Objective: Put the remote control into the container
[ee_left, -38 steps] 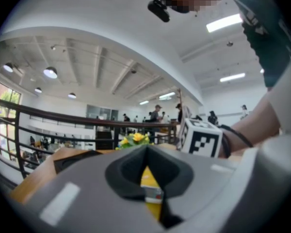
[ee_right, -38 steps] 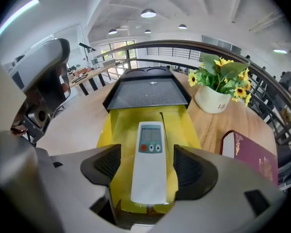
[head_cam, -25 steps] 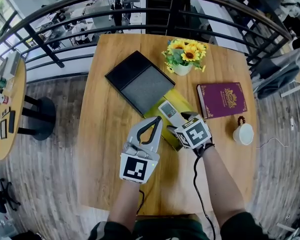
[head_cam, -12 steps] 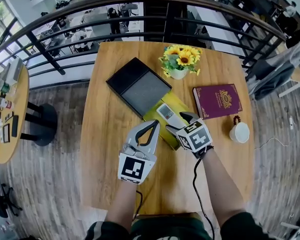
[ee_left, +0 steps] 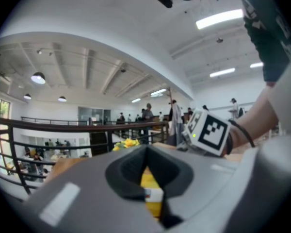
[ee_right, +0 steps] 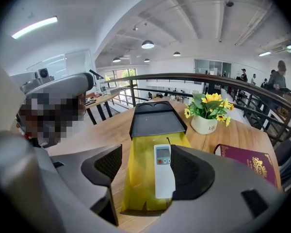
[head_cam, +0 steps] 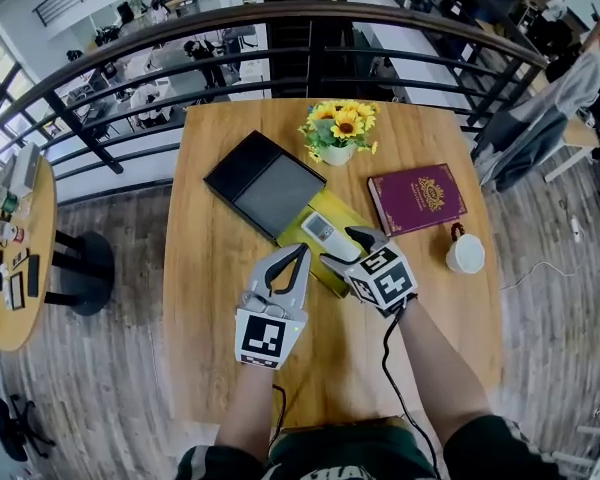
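The right gripper [ee_right: 145,159] has its jaws spread wide. The remote control [ee_right: 164,176] lies between them on a yellow folder [ee_right: 136,178], close against the right-side jaw. The left gripper [head_cam: 300,252] is pressed together and holds nothing. The black container [head_cam: 270,188] sits at 11 o'clock from the remote, its near edge over the folder. The table [head_cam: 210,298] is bare wood at 9 o'clock.

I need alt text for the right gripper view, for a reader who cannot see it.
A white remote control lies on a yellow container between the open fingers. Beyond are a black tray, potted sunflowers and a maroon book.
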The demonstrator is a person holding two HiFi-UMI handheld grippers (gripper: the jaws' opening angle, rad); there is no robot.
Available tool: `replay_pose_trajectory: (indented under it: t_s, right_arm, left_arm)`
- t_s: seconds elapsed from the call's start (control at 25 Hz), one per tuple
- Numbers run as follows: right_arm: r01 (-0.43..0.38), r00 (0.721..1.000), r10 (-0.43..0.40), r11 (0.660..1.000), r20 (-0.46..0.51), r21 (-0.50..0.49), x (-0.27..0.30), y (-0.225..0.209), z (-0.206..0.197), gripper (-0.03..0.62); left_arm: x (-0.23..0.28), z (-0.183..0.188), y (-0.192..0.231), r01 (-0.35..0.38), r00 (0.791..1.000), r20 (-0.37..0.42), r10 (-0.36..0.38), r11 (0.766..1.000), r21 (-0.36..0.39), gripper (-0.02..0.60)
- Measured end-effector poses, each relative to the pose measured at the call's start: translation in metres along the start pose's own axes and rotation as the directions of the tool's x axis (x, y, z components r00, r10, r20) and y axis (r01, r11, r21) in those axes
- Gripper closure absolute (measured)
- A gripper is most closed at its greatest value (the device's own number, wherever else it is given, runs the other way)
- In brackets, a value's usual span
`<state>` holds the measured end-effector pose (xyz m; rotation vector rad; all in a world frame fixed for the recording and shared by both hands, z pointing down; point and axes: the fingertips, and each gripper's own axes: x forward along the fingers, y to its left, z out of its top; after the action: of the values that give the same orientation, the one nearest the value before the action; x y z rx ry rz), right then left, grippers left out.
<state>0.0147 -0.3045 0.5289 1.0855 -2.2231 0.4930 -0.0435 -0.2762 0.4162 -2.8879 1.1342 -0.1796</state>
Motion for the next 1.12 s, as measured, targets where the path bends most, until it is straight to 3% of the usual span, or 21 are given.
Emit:
replay_pose_trajectory:
  t_s: [0.48,0.96,1.12]
  right_arm:
    - [0.042,0.99,-0.04,0.999,0.134,-0.011,-0.033,0.016,0.022,0.27]
    - [0.062,0.942,-0.047,0.997,0.331,-0.034,-0.1,0.017,0.061,0.27]
    - [0.039,0.935,-0.029,0.999,0.353,-0.022,-0.121,0.02,0.067,0.27]
  left_arm:
    - [-0.013,0.011,-0.009,0.033,0.999,-0.007,-0.033,0.999,0.005,0.586]
    - [-0.024,0.057,-0.013,0.019,1.0,0.022,-0.02,0.998,0.059,0.586]
    - [-0.027,0.075,-0.022,0.019,1.0,0.014,-0.02,0.997,0.075,0.586]
